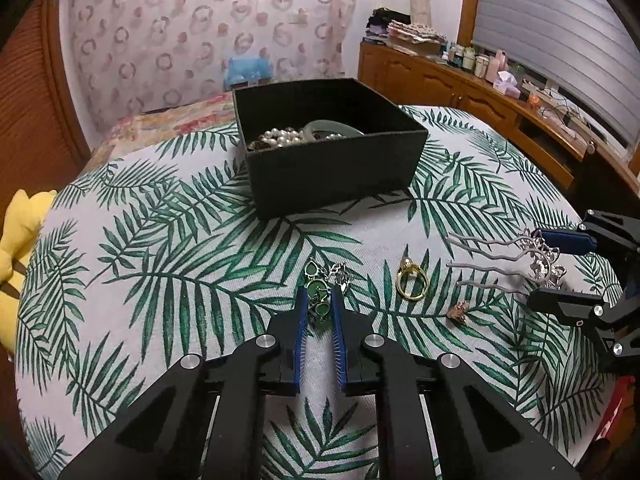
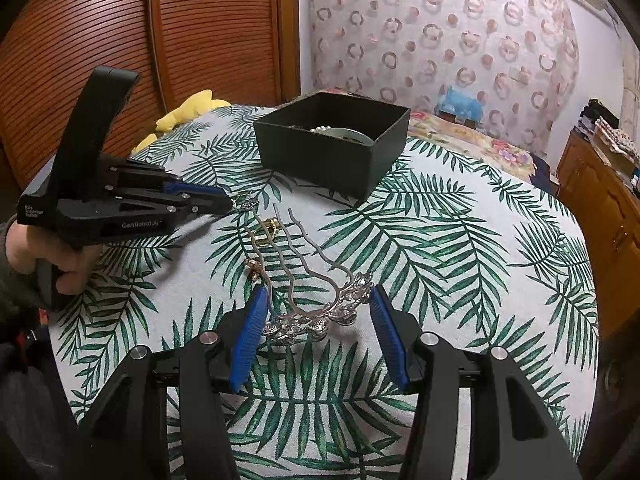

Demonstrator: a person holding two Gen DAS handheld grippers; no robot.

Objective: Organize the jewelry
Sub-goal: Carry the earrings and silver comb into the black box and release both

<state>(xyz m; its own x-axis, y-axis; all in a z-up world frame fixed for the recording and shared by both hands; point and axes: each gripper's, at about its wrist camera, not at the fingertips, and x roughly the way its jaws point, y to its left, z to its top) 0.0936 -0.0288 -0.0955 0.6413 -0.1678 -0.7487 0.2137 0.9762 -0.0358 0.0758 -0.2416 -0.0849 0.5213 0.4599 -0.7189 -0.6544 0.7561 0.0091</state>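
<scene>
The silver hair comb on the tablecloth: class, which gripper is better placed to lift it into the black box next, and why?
Right. The right gripper is open with its fingers on either side of the hair comb's ornate head. The left gripper sits around the green earrings, further from the comb. The black box lies ahead.

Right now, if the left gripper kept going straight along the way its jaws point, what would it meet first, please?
The left gripper already has the green earrings between its narrowly parted jaws, so it would meet those first. Farther along stands the black box, though depth is uncertain.
</scene>
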